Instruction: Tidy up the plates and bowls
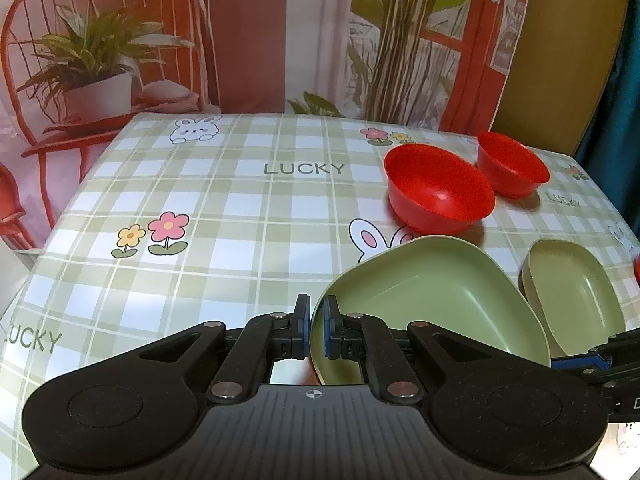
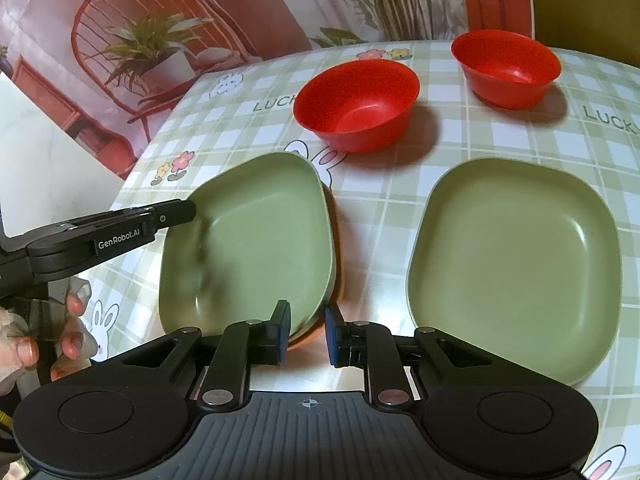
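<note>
My left gripper is shut on the rim of a green square plate and holds it tilted above the table; in the right wrist view this plate is at centre left with the left gripper on its far-left rim. Something orange-red shows under its near edge. My right gripper is open, its jaws on either side of that plate's near right corner. A second green plate lies flat to the right. Two red bowls stand behind the plates.
The table has a green checked cloth with rabbits, flowers and "LUCKY" print. A printed backdrop with a red chair and plant hangs behind it. A dark curtain is at the far right. The person's hand is at lower left.
</note>
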Demonstrator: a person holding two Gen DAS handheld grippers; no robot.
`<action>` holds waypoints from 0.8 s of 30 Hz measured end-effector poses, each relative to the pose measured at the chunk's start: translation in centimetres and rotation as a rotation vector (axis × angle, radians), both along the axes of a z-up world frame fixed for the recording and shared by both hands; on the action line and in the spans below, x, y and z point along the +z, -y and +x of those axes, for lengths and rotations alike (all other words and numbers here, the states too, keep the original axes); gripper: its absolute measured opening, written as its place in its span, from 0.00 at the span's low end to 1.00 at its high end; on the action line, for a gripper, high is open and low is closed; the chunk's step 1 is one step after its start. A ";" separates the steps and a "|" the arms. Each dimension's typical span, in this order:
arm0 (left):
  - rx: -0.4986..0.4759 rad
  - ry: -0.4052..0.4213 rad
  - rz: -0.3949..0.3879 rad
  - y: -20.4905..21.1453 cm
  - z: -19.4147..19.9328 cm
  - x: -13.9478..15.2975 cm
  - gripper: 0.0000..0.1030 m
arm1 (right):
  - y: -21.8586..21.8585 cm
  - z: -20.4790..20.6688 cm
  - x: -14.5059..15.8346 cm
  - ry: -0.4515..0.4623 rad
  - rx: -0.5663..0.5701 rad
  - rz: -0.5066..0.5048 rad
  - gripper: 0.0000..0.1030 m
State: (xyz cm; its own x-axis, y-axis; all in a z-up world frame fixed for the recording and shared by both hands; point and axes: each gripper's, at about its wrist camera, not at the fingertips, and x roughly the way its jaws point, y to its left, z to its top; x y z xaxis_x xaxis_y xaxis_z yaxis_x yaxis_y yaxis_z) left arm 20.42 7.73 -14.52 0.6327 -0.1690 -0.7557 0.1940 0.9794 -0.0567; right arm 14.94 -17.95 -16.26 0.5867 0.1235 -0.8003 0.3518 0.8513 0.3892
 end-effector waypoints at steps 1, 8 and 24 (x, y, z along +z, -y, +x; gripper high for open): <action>0.000 -0.002 0.000 0.0 0.0 -0.1 0.07 | 0.0 0.0 -0.1 -0.002 0.000 0.002 0.18; 0.017 -0.003 0.005 -0.2 0.2 -0.4 0.07 | 0.2 0.1 -0.1 -0.001 0.006 0.002 0.22; 0.153 -0.002 -0.084 -1.7 -2.5 0.2 0.07 | 1.7 -0.2 0.0 0.073 -0.038 -0.038 0.09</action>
State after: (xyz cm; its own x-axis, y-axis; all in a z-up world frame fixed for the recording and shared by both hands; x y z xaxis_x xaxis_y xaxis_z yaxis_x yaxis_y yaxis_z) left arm 17.87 9.45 -14.28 0.6546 -0.1337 -0.7441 0.0431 0.9892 -0.1398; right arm 14.78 -19.60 -16.24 0.6474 0.0702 -0.7589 0.3560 0.8526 0.3825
